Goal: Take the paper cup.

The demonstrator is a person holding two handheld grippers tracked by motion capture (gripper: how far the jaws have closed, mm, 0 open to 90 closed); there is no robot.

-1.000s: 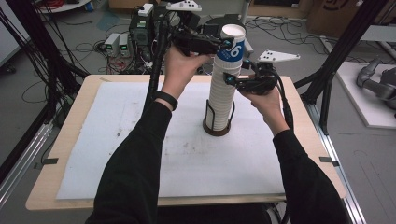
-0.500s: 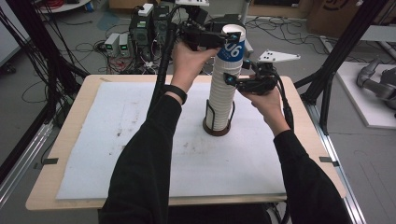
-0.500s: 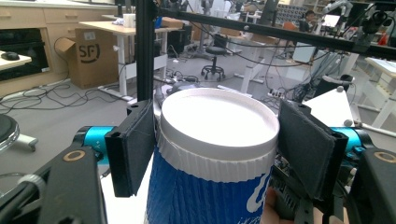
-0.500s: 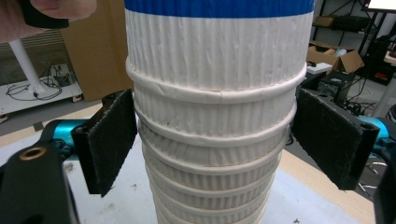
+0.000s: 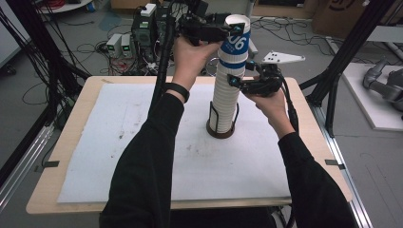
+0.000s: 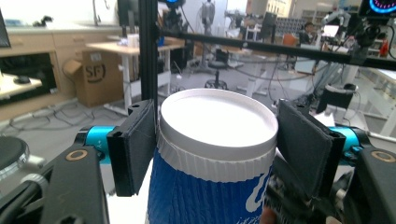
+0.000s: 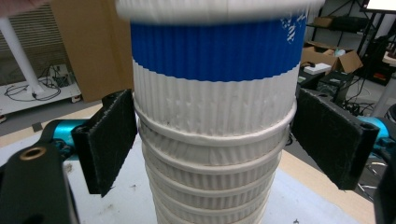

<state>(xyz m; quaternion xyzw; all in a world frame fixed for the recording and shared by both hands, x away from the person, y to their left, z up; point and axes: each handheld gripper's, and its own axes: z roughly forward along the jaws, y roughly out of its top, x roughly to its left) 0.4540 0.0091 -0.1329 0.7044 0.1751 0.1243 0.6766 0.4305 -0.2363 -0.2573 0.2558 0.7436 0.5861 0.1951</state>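
While a tall stack of white ribbed paper cups [image 5: 227, 102] stands upright in a dark wire holder [image 5: 221, 129] near the middle of the table, the top cup [image 5: 236, 40], banded in blue and turned base-up, sits between the pads of the left gripper [image 5: 227, 29]. Seen in the left gripper view, that top cup [image 6: 212, 154] has its white rim between the 2 black jaws, the left pad touching its side; contact on the other pad cannot be told. The right gripper [image 5: 242, 81] sits lower, beside the stack just under the blue band. From the right gripper view its jaws stand on either side of the stack [image 7: 212, 154], one pad against the ribbed wall and the other slightly clear of it, so a firm hold cannot be told. Both hands reach in from the near edge, dark sleeves over the forearms, a black band on the left wrist [image 5: 177, 90]. A white mat [image 5: 119, 142] covers the wooden table [image 5: 43, 190]. Cables and electronics lie on the floor beyond the far edge.
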